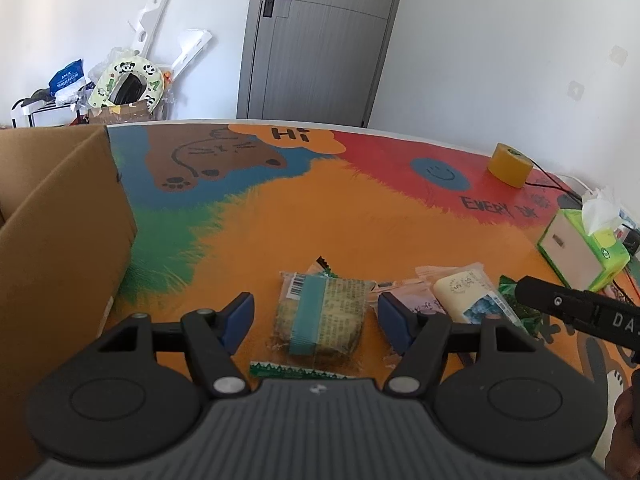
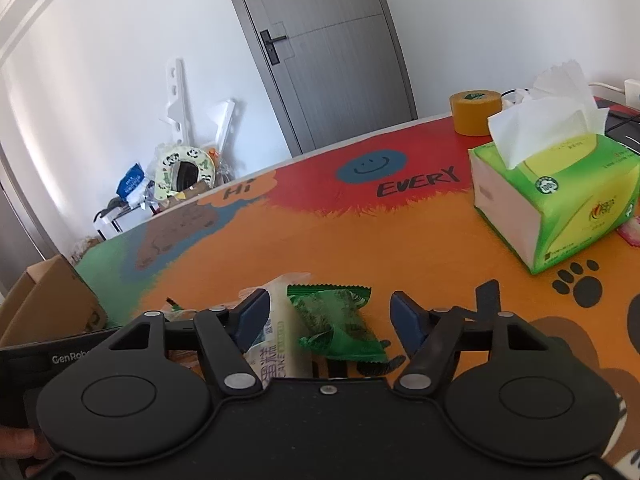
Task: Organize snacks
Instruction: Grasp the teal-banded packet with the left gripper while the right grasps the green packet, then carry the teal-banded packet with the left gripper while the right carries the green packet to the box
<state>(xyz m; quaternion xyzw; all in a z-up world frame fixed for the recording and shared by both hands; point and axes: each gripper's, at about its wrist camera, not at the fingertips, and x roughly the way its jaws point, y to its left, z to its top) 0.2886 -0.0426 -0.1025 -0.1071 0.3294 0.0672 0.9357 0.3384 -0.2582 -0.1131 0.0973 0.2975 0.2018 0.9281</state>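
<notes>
While clear-wrapped, teal-banded cake lies flat.

Left gripper was matte black w/ a ribbed grey top plate, two round disc housings, silver pivot screws and blue pads on black linkage arms. Right gripper looked the same: black body, round discs, silver screws, one small centre screw, blue pads. White lettering showed on each unit's side as seen from the other cam: "DA…" on the right one, "GenRob…" on the left one.
</notes>
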